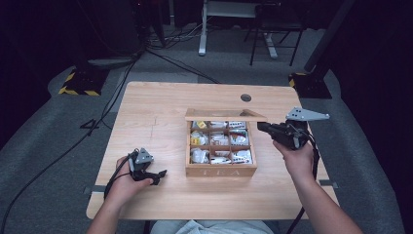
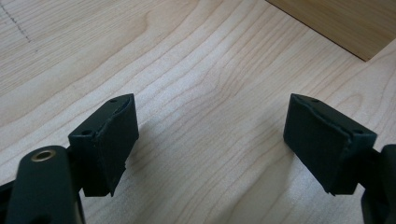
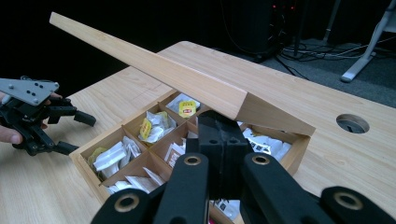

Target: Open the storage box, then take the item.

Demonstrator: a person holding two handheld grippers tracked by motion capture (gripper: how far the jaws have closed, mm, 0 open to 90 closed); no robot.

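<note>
A wooden tea box [image 1: 221, 170] stands at the middle of the table, its compartments packed with tea bags [image 3: 154, 126]. Its lid [image 1: 224, 115] is raised partway, hinged at the far side, and slopes up over the box [image 3: 88, 173]. My right gripper [image 1: 261, 127] is at the box's right side, its jaws shut against each other. In the right gripper view its tips [image 3: 222, 140] sit just under the lid's [image 3: 187, 84] free edge. My left gripper [image 1: 159, 177] rests low on the table left of the box, open with nothing between its pads [image 2: 114, 140].
The light wooden table [image 1: 160, 112] has a round cable hole [image 1: 246, 97] behind the box. Beyond it the floor holds cables, a chair and desk legs. In the left gripper view a corner of the box [image 2: 336, 23] lies ahead to the right.
</note>
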